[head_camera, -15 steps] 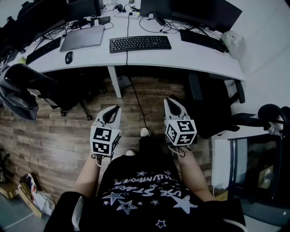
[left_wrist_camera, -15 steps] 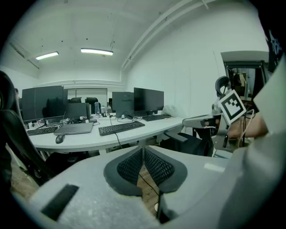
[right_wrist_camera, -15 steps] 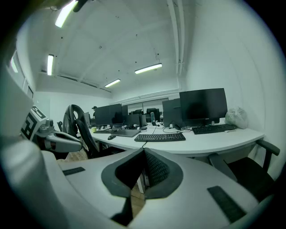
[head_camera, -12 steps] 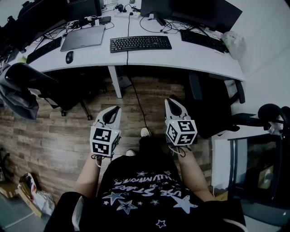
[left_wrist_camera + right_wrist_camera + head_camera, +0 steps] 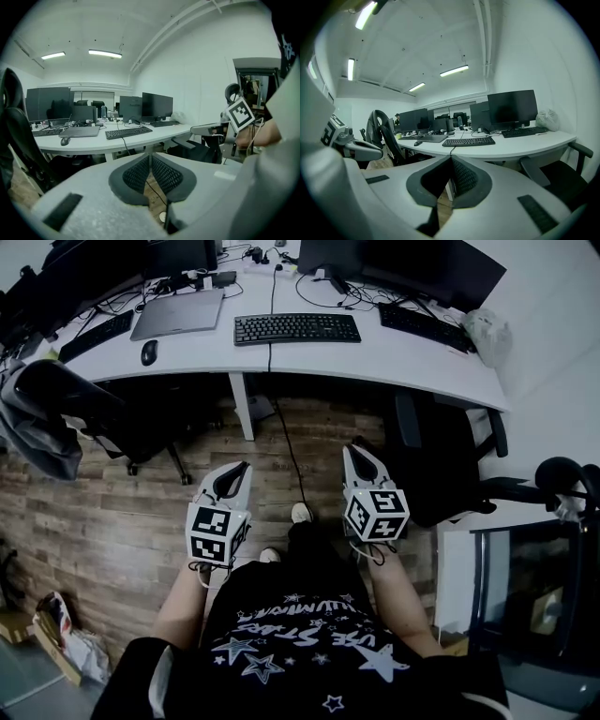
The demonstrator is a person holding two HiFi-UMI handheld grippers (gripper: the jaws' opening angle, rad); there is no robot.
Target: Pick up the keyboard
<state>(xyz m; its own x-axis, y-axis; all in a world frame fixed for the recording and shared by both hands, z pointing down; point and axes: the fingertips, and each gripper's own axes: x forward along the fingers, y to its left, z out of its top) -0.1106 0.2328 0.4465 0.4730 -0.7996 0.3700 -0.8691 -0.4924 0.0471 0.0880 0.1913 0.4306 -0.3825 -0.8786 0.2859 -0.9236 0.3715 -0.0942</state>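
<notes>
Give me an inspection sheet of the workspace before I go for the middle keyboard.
Surface: white desk, curved front edge, with a bare strip in front of the keyboard.
Job's things: black keyboard lies flat near the desk's middle, untouched.
Clutter: closed laptop and mouse to its left; second keyboard and pale bag to its right.
Grippers: left claw and right claw are both shut and empty, held over the floor short of the desk.
Cables: black cable crosses the desk beside the keyboard and drops over the front edge to the floor.
Surroundings: wooden floor; left chair draped with a dark garment; right chair.
</notes>
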